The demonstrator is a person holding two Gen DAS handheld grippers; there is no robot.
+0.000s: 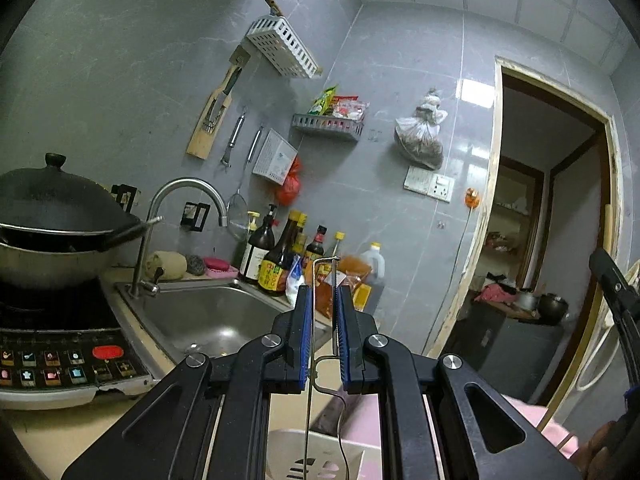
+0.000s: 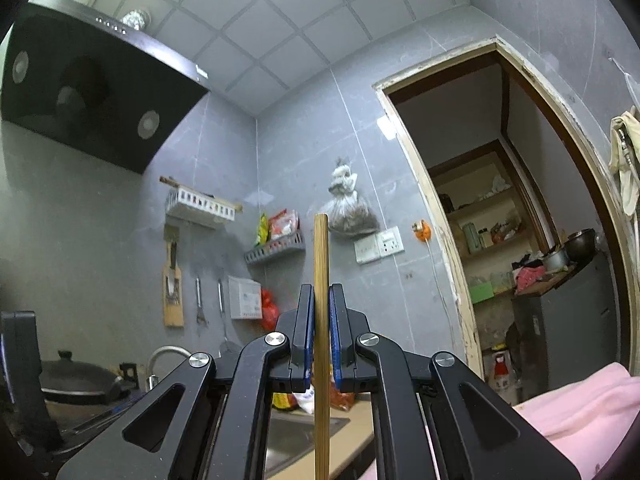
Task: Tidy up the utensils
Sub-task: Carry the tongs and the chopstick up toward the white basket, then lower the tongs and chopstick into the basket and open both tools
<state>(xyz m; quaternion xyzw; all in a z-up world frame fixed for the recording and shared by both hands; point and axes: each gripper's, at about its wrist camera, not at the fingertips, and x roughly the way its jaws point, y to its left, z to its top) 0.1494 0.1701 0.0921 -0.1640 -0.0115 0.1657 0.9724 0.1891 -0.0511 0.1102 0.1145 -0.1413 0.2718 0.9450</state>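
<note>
The left gripper (image 1: 323, 312), frame centre, pinches one bent wire handle (image 1: 325, 276); the right gripper (image 2: 321, 320) clamps one upright bamboo stick (image 2: 321, 264), likely a chopstick; carry both steadily, held vertical, toward the white wall basket (image 1: 286, 46) at upper centre; two wall baskets hang, one sink (image 1: 208, 312) below.

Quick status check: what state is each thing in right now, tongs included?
Left tongs: shut on a thin wire handle, upright.
Right tongs: shut on a bamboo stick, upright.
Wok: lid on.
Faucet: no water running.
Sink: looks empty.
Doorway: open.
</note>
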